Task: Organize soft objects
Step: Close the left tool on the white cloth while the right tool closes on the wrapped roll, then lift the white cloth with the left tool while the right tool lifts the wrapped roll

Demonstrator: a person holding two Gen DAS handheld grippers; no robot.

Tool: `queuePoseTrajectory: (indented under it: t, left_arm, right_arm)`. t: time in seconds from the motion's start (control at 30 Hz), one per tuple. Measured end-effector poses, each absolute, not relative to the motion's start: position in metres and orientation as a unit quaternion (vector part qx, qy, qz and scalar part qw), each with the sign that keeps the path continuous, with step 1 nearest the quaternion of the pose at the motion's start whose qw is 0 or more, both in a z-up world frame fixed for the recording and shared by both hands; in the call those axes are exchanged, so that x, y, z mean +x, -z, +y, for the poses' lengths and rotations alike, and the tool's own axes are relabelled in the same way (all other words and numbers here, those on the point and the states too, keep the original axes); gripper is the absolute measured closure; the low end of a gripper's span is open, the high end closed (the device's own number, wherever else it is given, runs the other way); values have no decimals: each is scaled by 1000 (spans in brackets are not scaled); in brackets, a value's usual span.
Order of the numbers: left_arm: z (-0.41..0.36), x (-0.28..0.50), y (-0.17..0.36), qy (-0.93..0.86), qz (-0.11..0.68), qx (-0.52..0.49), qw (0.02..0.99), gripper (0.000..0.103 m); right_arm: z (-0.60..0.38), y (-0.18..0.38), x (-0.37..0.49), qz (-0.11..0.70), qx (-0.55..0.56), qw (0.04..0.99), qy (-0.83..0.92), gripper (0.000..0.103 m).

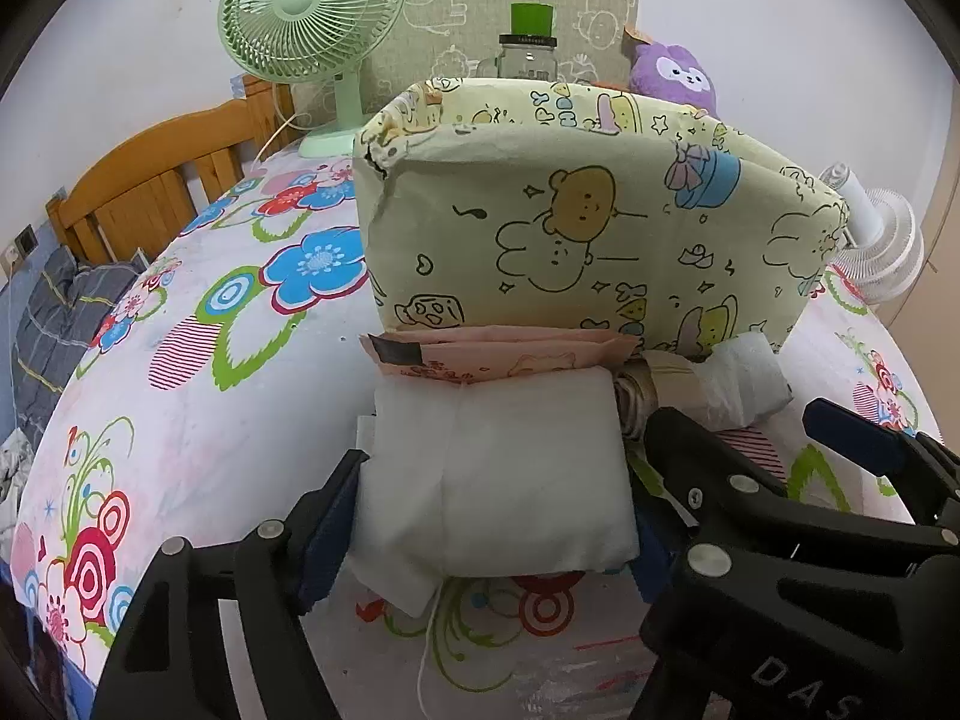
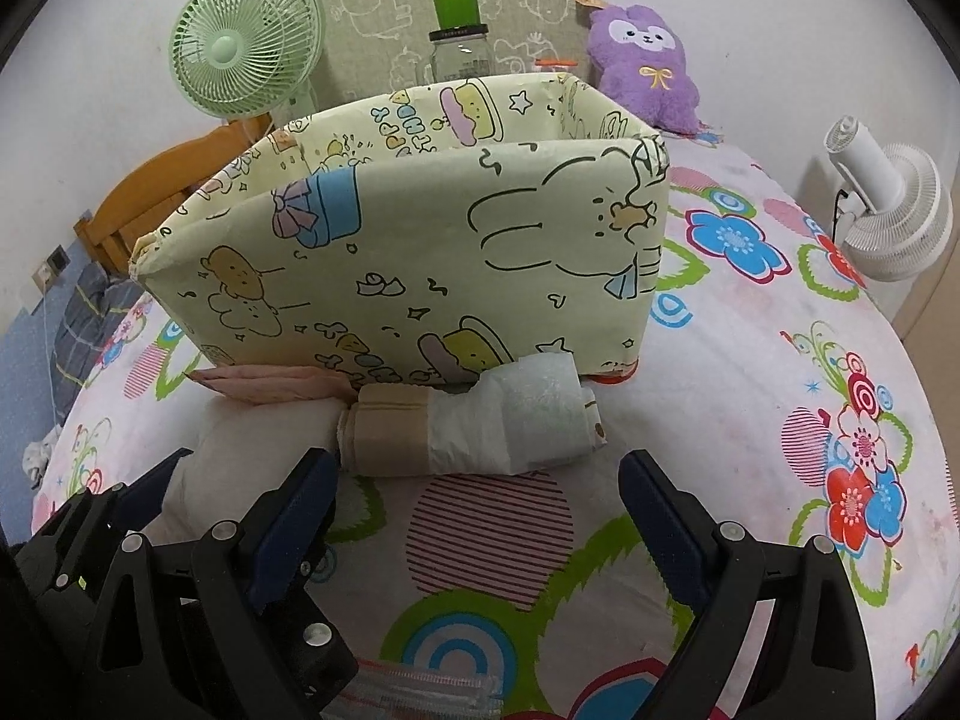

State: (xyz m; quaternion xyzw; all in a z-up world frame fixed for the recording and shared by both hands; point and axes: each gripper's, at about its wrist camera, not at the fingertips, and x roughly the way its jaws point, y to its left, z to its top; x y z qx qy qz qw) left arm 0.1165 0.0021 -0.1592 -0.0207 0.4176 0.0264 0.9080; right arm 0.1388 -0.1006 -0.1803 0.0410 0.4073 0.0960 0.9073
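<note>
A white soft pack [image 1: 498, 468] lies on the flowered bed sheet [image 1: 198, 420], and my left gripper [image 1: 504, 480] is shut on it, one pad against each side. Behind it sit a pink packet [image 1: 498, 354] and a beige roll wrapped in white plastic [image 1: 720, 378], both against the front wall of the yellow-green cartoon fabric box [image 1: 588, 228]. In the right wrist view my right gripper [image 2: 480, 480] stands open over the sheet with nothing between its fingers, just in front of the roll [image 2: 480, 420]. The box [image 2: 420, 252] is open at the top. One right finger [image 1: 852, 435] shows beside the left gripper.
A purple plush [image 2: 645, 60], a glass jar with a green lid [image 2: 459, 42] and a green fan [image 2: 240, 48] stand behind the box. A white fan [image 2: 894, 210] sits at the right edge. A wooden headboard [image 1: 150, 180] is at the left. A clear packet [image 2: 420, 690] lies under the right gripper.
</note>
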Motion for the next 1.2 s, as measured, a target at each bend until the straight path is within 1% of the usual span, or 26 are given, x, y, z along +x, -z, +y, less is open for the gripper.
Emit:
queuePoseTrajectory:
  t: [0.67,0.87,0.9,1.03,1.2]
  left_arm:
    - [2,118,161,-42,418,-2,907,26]
    - [1,118,161,-41,418,-1,908,26]
    - [1,118,162,-40,418,-1,908,26]
    - [1,119,162,-40,417,-3,908,26]
    - [2,117,160,-33,414,-6,910,26]
  right_arm:
    - [-93,187,161,427,38,899,-92,7]
    - [-82,189,164,427,6,901,-79,7]
    - [-81,189,164,426,8,901,-81,7]
    - [-82,189,162,423,3,903,-79,14]
    - [-84,188,155,419,9,904,-85,18]
